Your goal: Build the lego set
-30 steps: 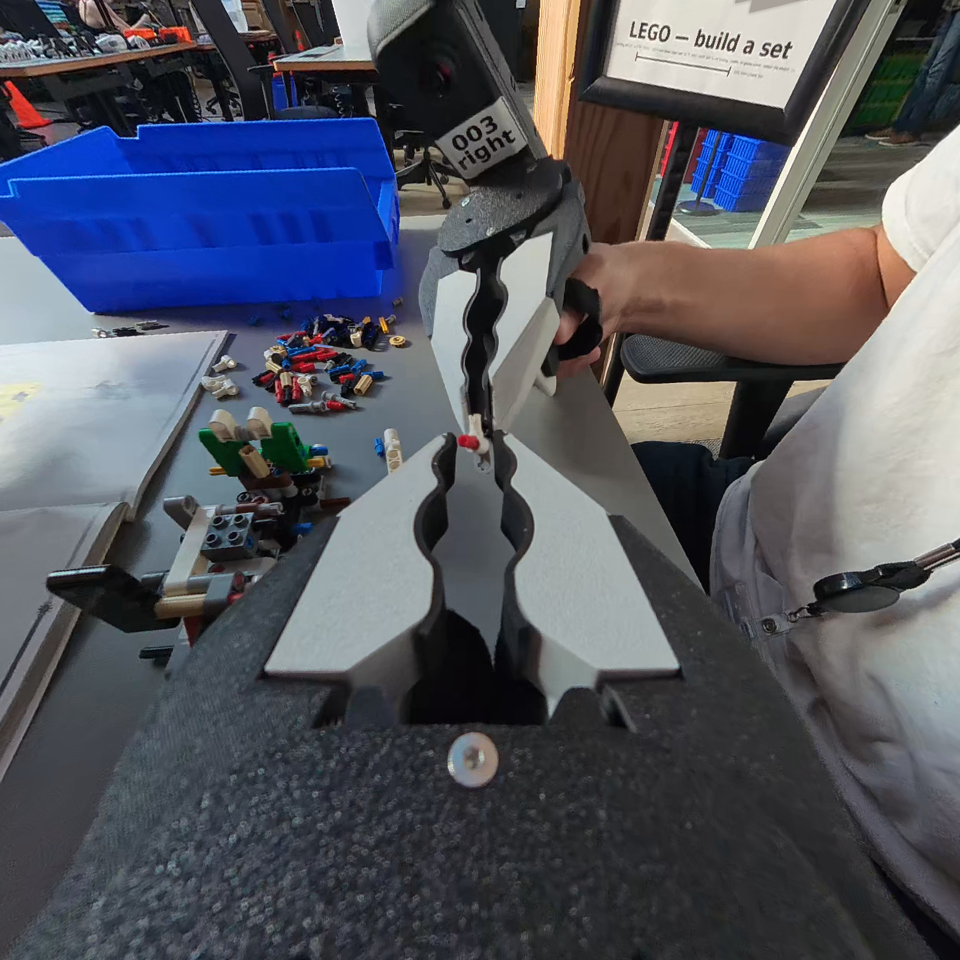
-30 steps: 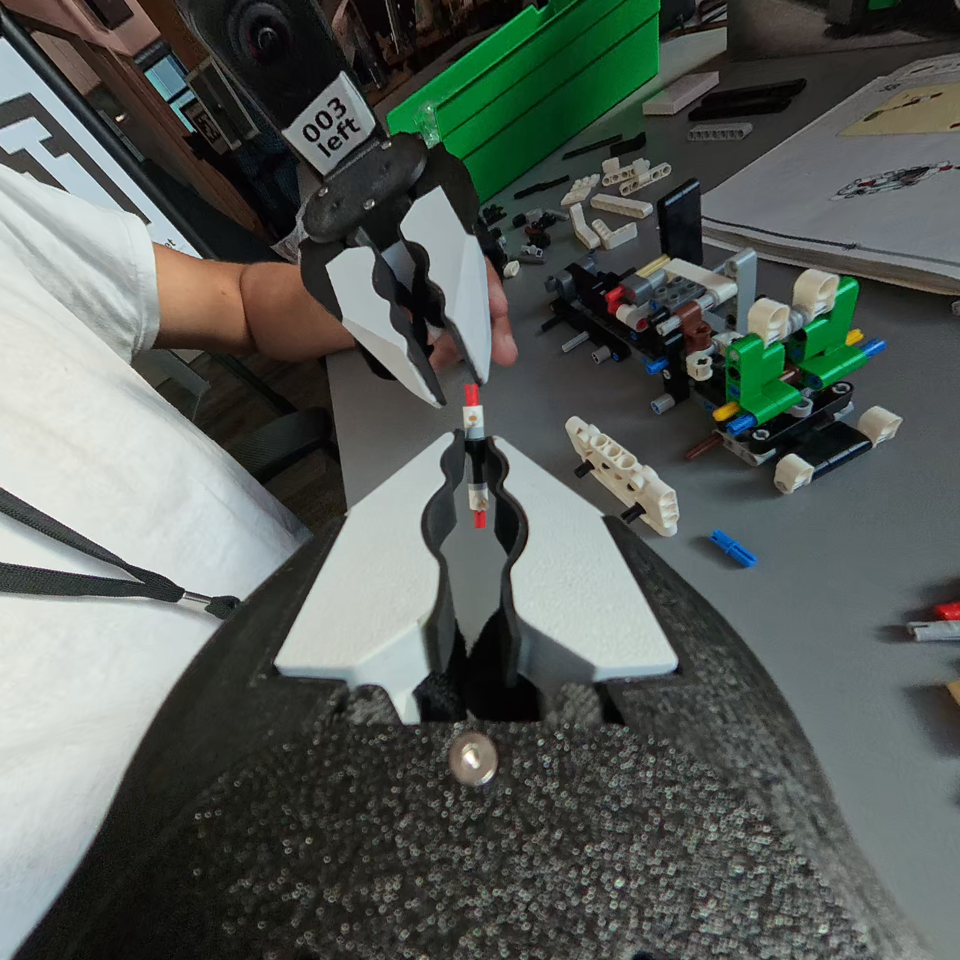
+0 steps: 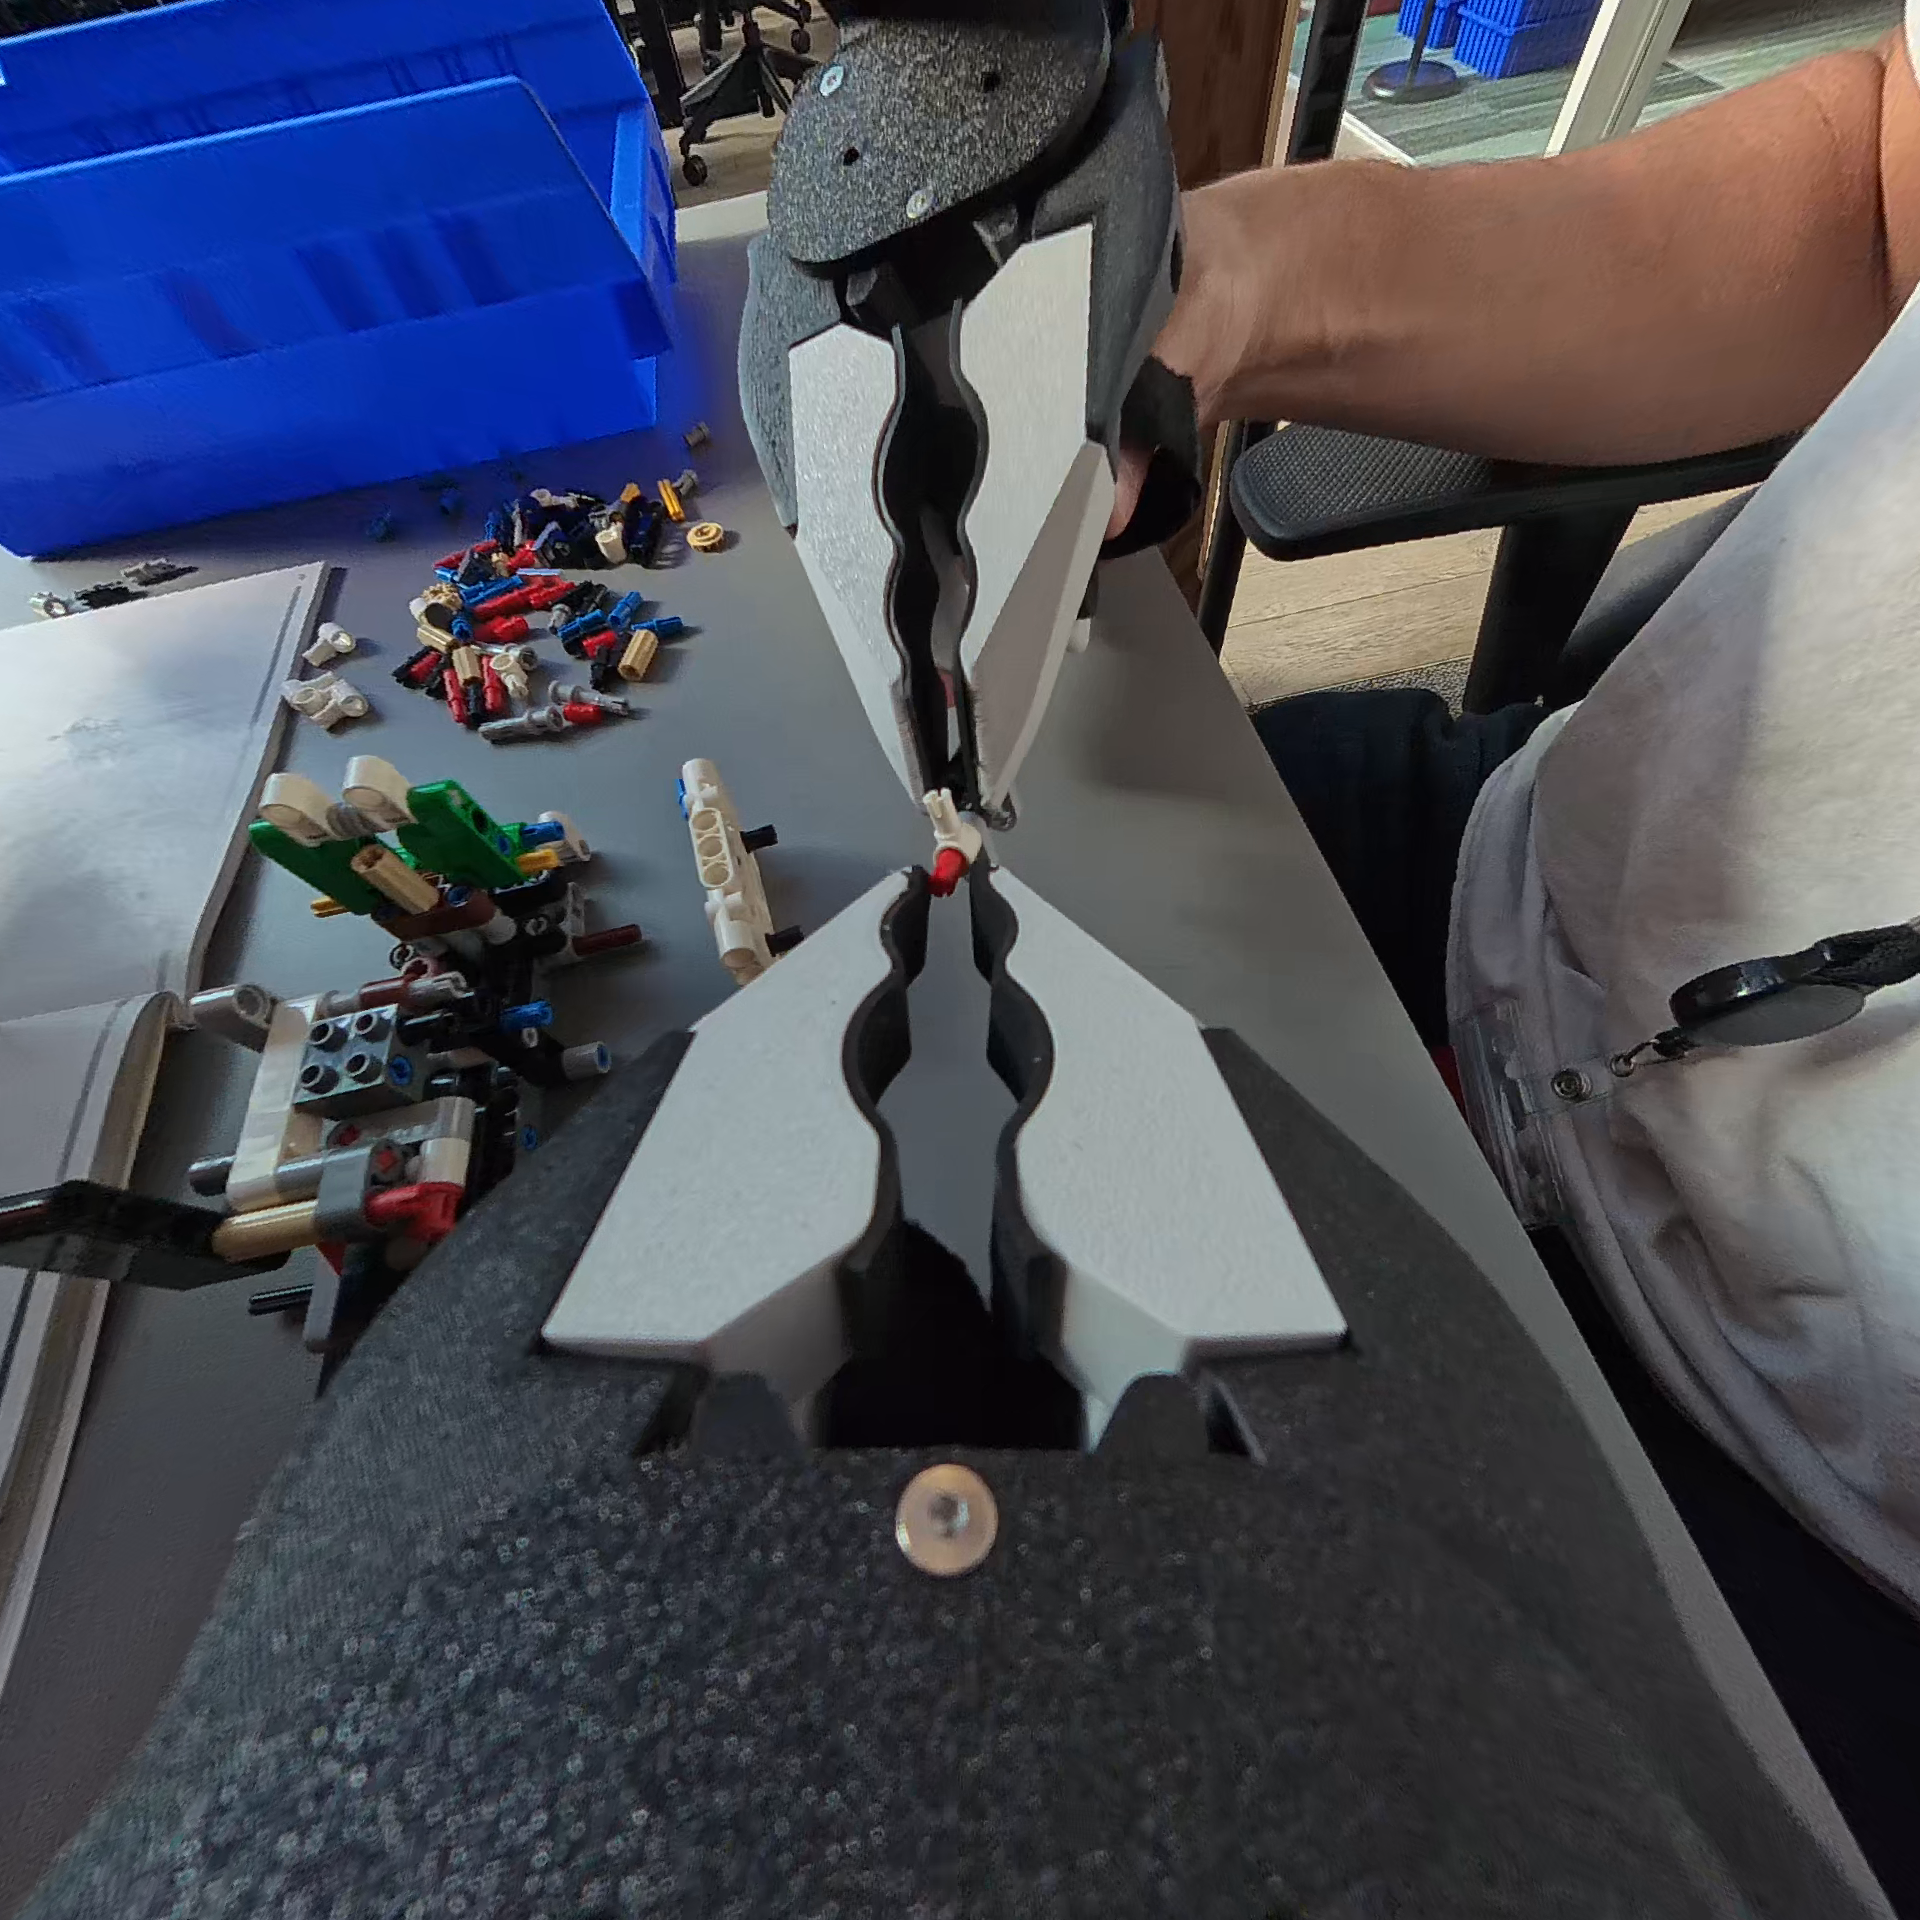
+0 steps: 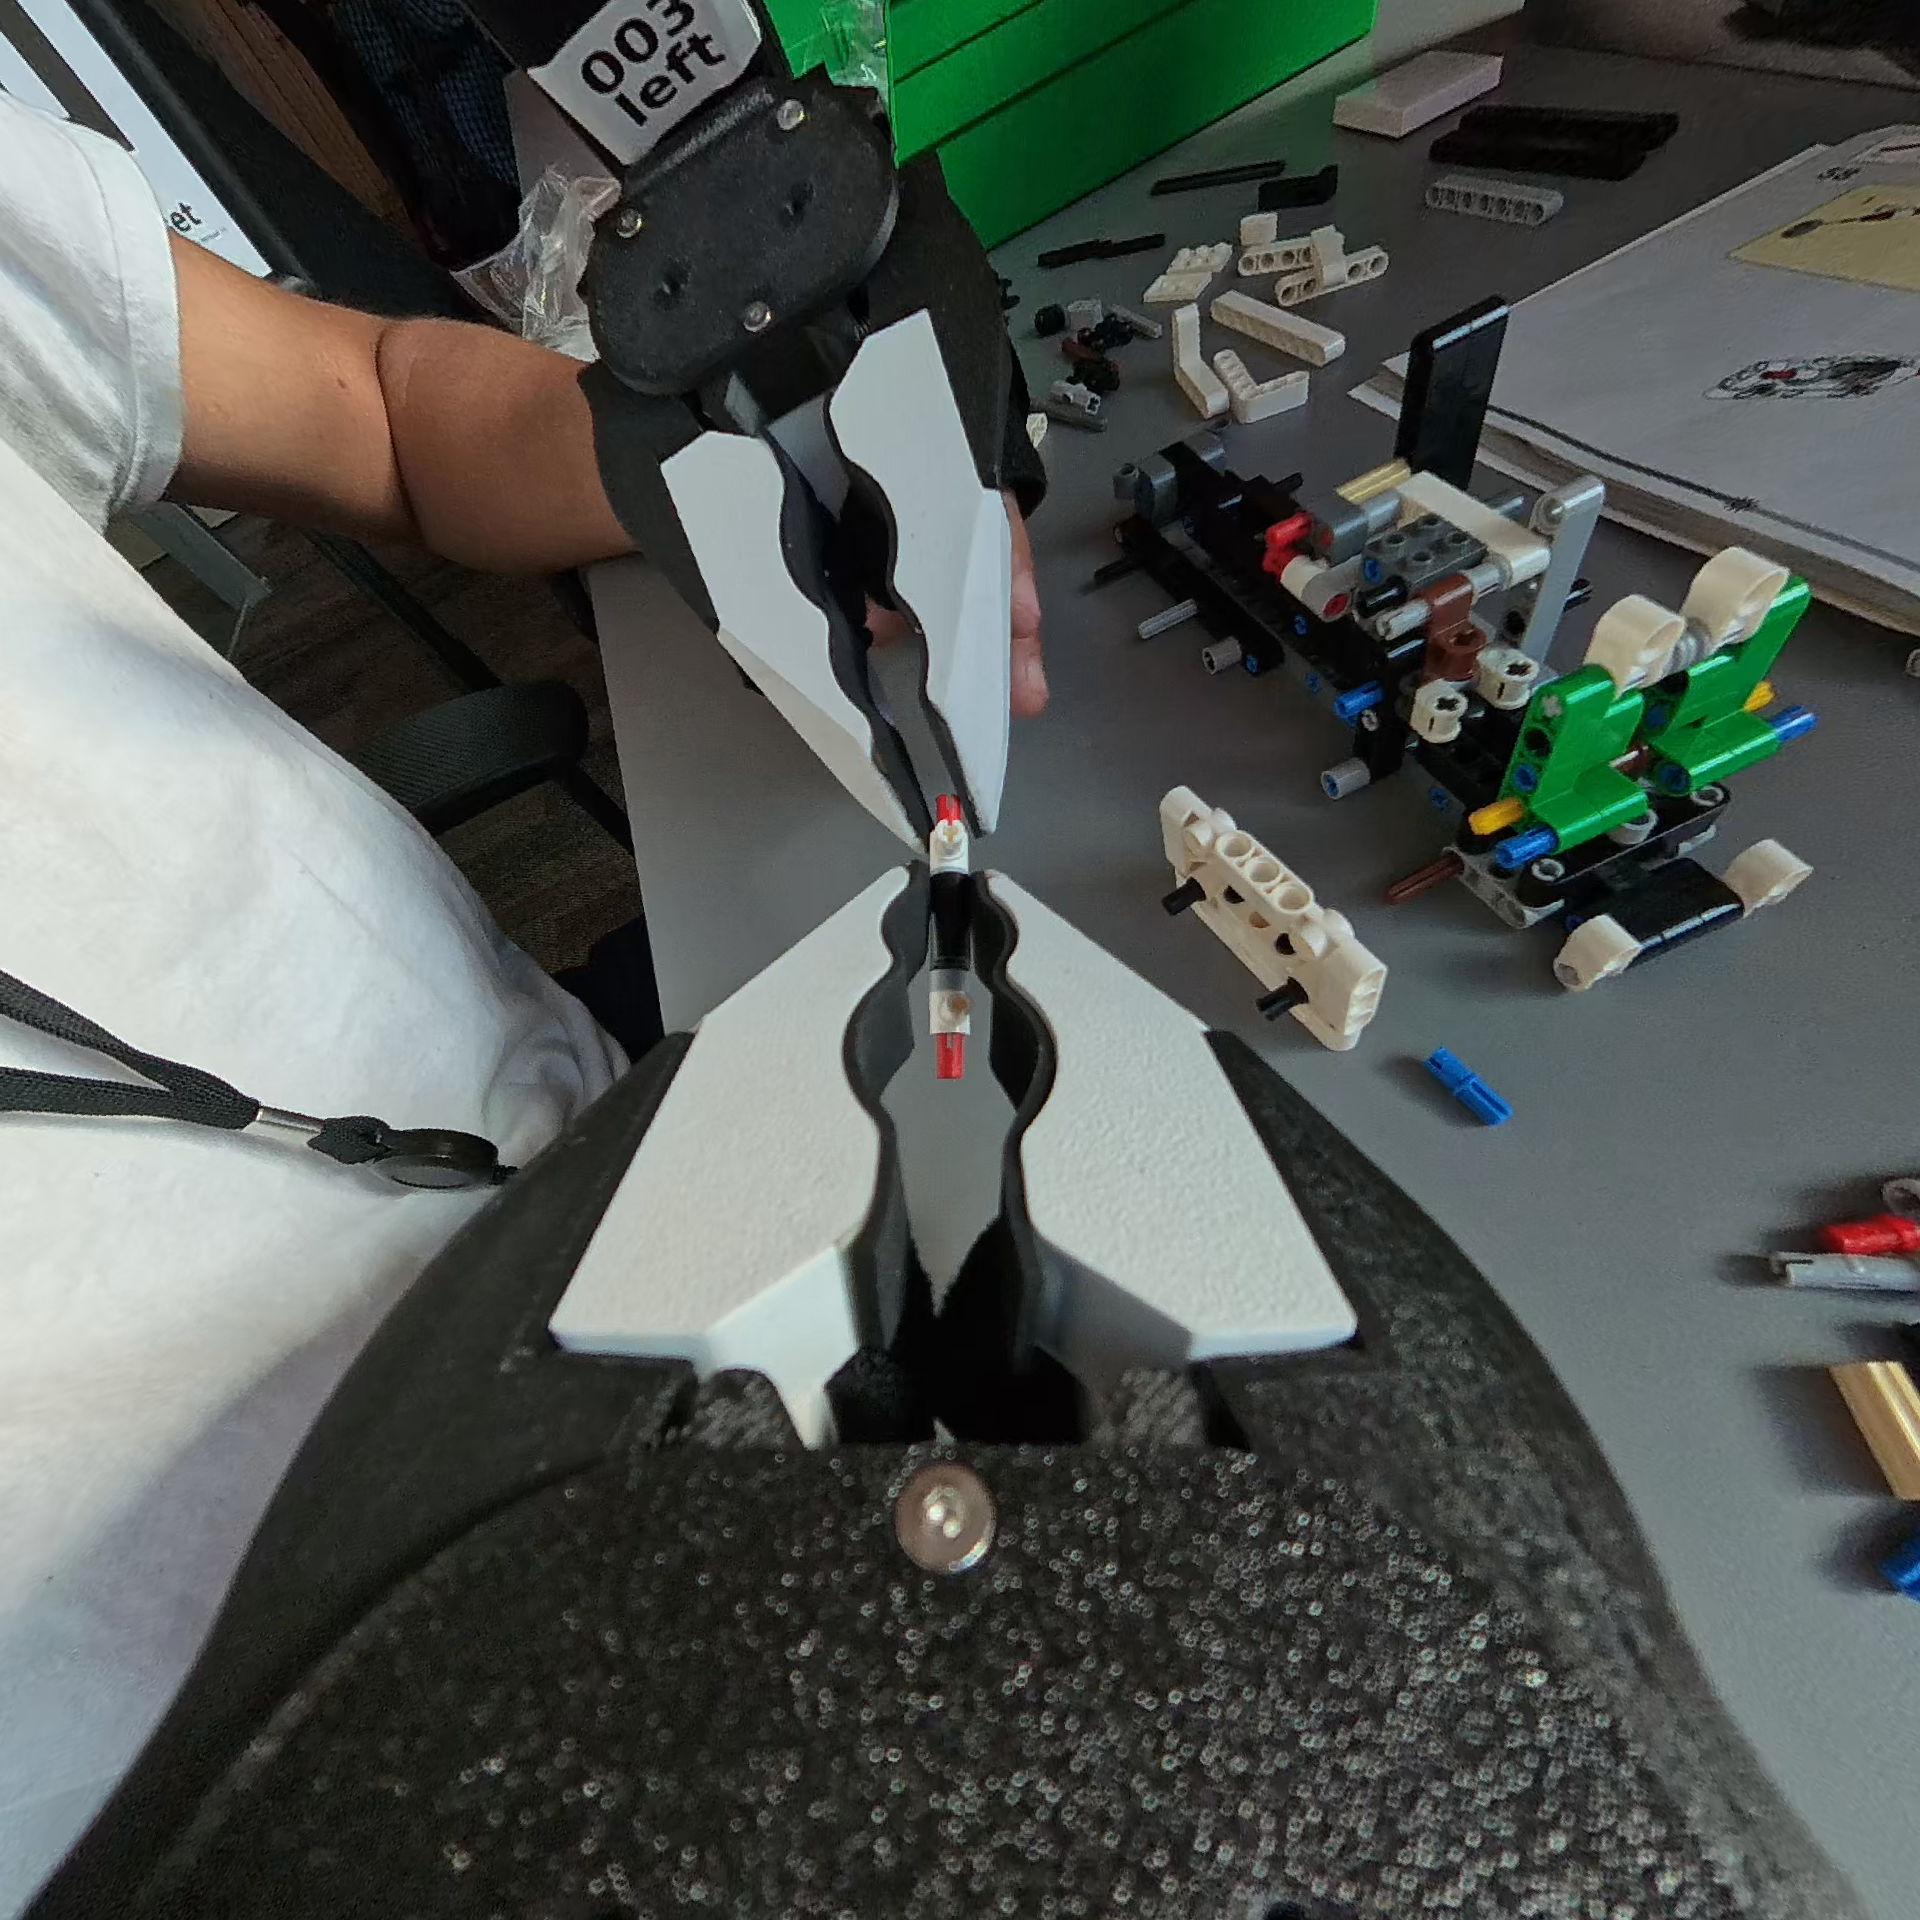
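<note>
Closer together than a second ago, the two grippers now meet tip to tip above the grey surface (image 3: 1195,935), the left gripper (image 3: 948,881) having closed the small gap to the red end of a slim rod assembly (image 4: 948,935).

The right gripper (image 4: 948,883) pinches that assembly along its black middle section, both dark wavy pads pressed against it. Only the right wrist view shows its full length: a black shaft with a white collar and a red tip at each end. From the left wrist view just a white connector and the red tip (image 3: 943,873) emerge; the rest is hidden inside the opposing fingers.

The left gripper's fingers stand nearly together around that red tip. In the right wrist view they appear to grip it, though contact at the pads is hard to make out.

Matt white finger shells and speckled black foam bodies fill the foreground of both views. A white pin-holed beam (image 4: 1268,914) lies just beside the tips, with a green, black and white partly built model (image 4: 1621,748) farther off. Blue bins (image 3: 312,291) show only in the left wrist view, a green bin (image 4: 1091,94) only in the right, both cut off by the frame.
</note>
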Motion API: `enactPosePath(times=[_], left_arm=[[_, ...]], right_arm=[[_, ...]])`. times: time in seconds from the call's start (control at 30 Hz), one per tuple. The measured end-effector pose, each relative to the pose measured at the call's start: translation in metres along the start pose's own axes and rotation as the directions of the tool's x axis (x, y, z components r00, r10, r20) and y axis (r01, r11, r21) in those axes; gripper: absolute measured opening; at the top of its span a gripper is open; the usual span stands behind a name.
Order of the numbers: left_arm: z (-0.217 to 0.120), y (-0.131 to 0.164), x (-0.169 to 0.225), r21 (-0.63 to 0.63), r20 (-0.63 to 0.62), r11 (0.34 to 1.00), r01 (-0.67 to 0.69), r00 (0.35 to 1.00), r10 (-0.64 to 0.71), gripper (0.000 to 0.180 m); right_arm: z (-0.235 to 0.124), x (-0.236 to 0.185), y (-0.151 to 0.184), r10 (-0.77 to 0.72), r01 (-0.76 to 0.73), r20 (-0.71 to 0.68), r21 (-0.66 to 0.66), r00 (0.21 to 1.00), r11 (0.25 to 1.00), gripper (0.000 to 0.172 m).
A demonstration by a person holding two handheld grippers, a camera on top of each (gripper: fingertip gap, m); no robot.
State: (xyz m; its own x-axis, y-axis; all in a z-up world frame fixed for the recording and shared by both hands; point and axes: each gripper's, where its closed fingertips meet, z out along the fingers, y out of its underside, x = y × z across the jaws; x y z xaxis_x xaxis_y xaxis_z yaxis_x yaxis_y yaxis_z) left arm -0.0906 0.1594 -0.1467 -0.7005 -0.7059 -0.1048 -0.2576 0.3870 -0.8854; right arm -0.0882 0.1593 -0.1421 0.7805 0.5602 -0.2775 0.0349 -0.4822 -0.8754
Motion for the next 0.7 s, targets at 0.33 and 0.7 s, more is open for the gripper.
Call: enactPosePath(times=[0.33, 0.7], left_arm=[[0.002, 0.003, 0.000, -0.021, 0.036, 0.999, -0.047, 0.998, 0.048, 0.002], [-0.003, -0.001, -0.013, -0.007, 0.139, 0.994, -0.113, 0.984, 0.113, 0.001]], right_arm=[[0.001, 0.007, 0.002, -0.008, 0.007, -0.048, -0.023, 0.999, 1.000, 0.008], [-0.014, 0.022, -0.010, 0.020, -0.014, -0.130, 0.045, 0.991, 0.999, 0.012]])
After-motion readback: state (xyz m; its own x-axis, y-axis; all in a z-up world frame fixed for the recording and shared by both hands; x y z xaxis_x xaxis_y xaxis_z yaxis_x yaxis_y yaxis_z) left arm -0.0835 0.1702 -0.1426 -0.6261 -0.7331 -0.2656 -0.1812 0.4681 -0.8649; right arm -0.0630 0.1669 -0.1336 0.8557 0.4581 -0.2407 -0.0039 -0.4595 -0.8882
